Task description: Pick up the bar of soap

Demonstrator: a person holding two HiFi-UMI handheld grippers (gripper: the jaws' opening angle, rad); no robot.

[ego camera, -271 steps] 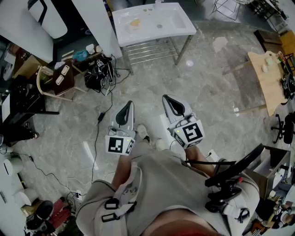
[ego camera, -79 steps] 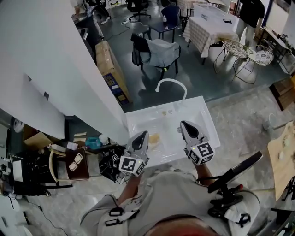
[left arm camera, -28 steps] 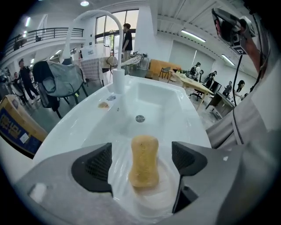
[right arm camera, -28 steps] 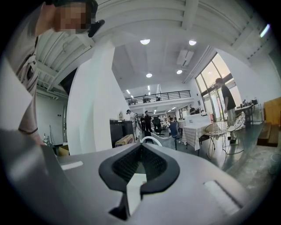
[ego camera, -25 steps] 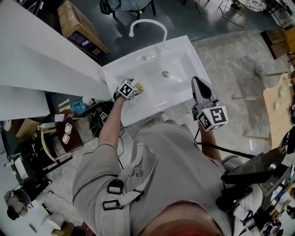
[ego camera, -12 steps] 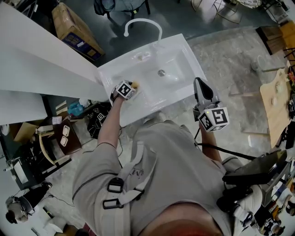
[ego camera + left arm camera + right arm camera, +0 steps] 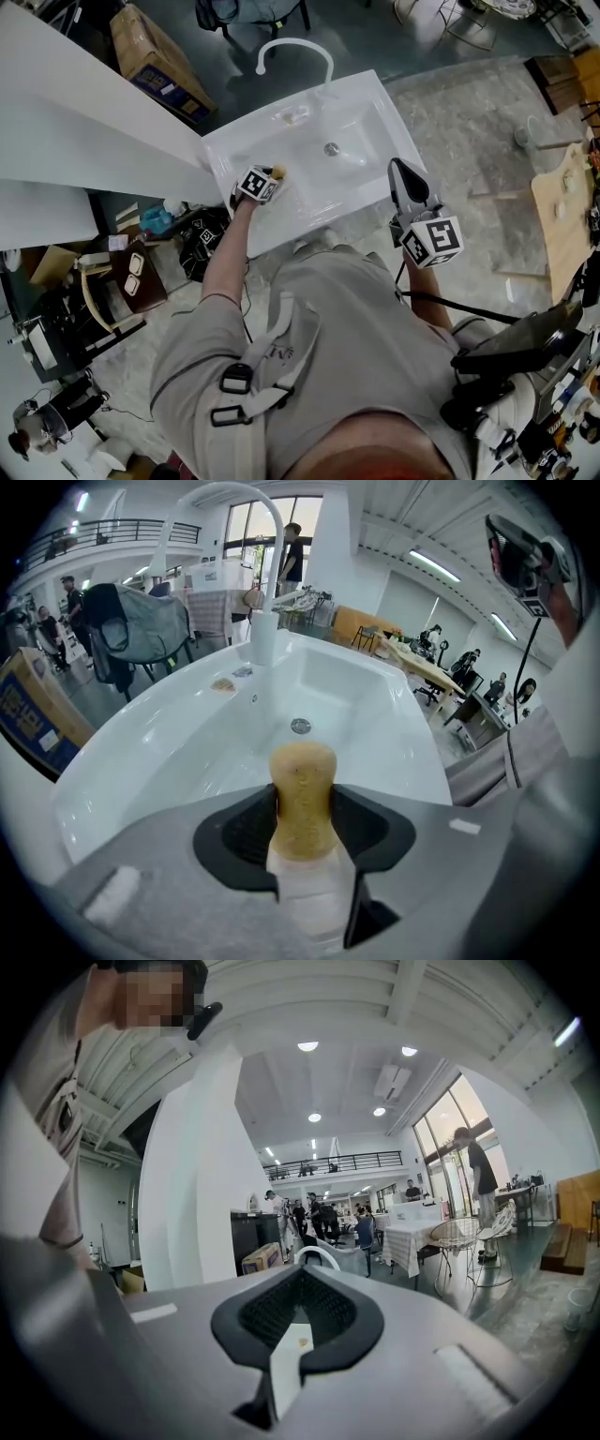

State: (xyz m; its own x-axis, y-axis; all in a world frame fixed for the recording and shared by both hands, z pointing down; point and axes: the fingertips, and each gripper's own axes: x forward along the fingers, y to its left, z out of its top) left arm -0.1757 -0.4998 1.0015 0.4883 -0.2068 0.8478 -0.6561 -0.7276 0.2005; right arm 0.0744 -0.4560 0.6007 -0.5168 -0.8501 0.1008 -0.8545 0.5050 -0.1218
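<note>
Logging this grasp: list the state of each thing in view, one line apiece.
left gripper: jaws have just been closing, pads now pressing on the bar of soap.
bar of soap: clamped on edge between those pads.
right gripper: shut, empty.
faucet: no water running.
sink: no standing water.

The right gripper (image 7: 300,1274) fills the six o'clock half, its dark-padded jaws closed tip to tip, while beyond it a white faucet (image 7: 315,1252) arcs at centre, a white pillar (image 7: 192,1176) stands at ten o'clock, and a wire chair (image 7: 455,1230) sits toward three o'clock.
</note>
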